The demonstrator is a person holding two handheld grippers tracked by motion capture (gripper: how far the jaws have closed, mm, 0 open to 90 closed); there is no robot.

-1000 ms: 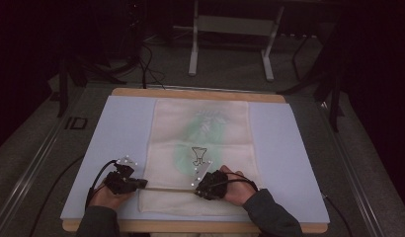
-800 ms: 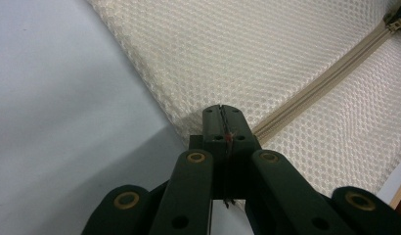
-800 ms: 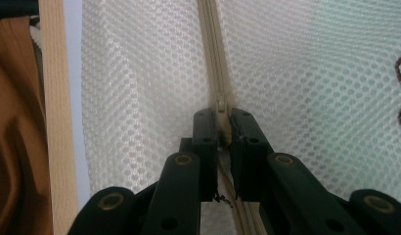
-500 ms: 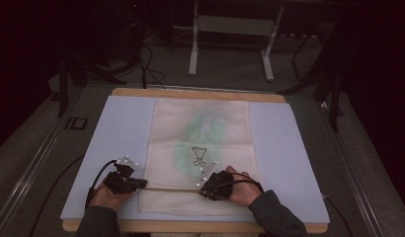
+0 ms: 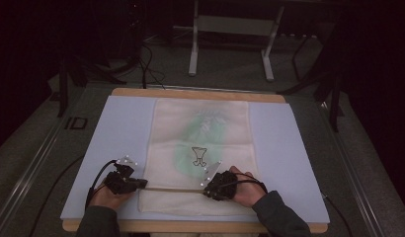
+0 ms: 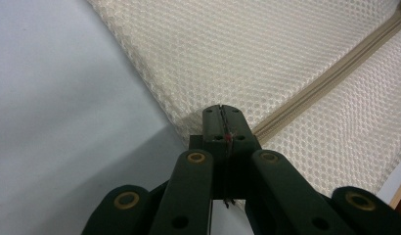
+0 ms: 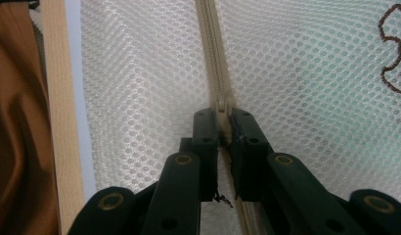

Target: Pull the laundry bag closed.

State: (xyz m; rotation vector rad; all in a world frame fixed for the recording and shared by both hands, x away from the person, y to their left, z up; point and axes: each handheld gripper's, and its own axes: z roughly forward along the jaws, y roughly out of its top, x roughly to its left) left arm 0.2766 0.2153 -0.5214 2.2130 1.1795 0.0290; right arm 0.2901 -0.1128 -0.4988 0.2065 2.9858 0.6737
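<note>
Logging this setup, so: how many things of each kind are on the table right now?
Mesh laundry bag: 1
Zipper across the bag: 1
Zipper slider, pinched by the right gripper: 1
Lavender mat: 1
Handheld grippers, the left gripper pinching the bag's corner: 2
Total: 6

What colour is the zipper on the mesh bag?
Beige, matching the cream mesh bag; the zipper shows best in the right gripper view.

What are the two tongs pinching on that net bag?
The left tongs pinch the mesh bag at its corner edge, where the zipper ends. The right tongs pinch the zipper pull.
</note>
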